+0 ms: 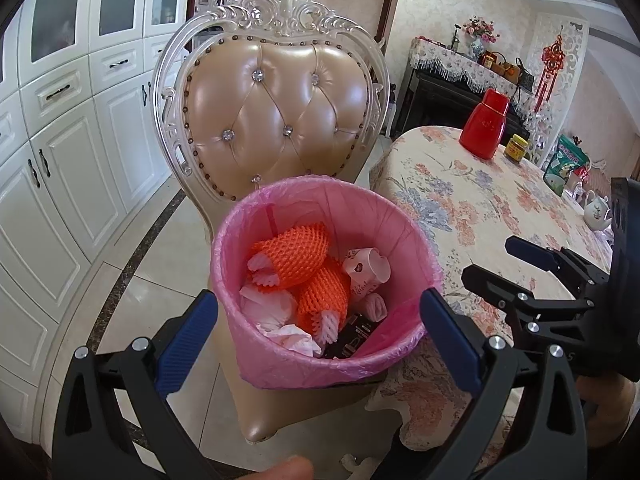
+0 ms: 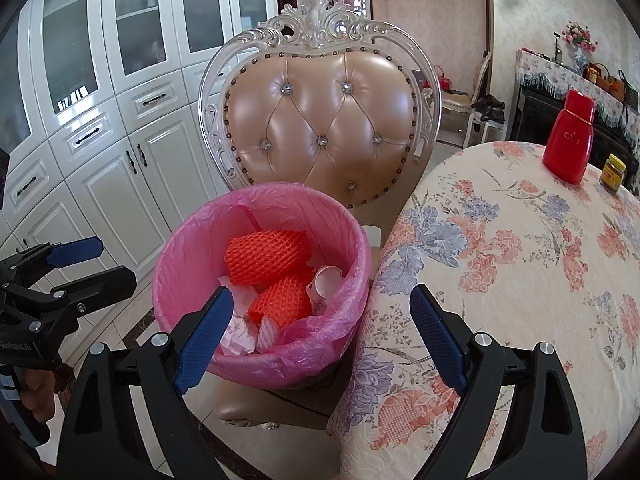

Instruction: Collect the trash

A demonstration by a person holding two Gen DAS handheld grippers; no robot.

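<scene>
Both grippers, left gripper and right gripper, are hovering with jaws apart, empty, over the pink-lined bin of light, crushable foam netting; likely best taken by its rim.

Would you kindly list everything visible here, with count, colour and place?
trash bin: one, pink-lined, on the chair seat
foam nets: two, orange, in the bin
paper cup: one, pinkish, in the bin
tissues: crumpled, white, in the bin
chair: one, beige, behind the bin
table: one, floral cloth, right
flask: one, red, on the table
jar: one, yellow-labelled, beside the flask
left gripper: open, empty
right gripper: open, empty
</scene>
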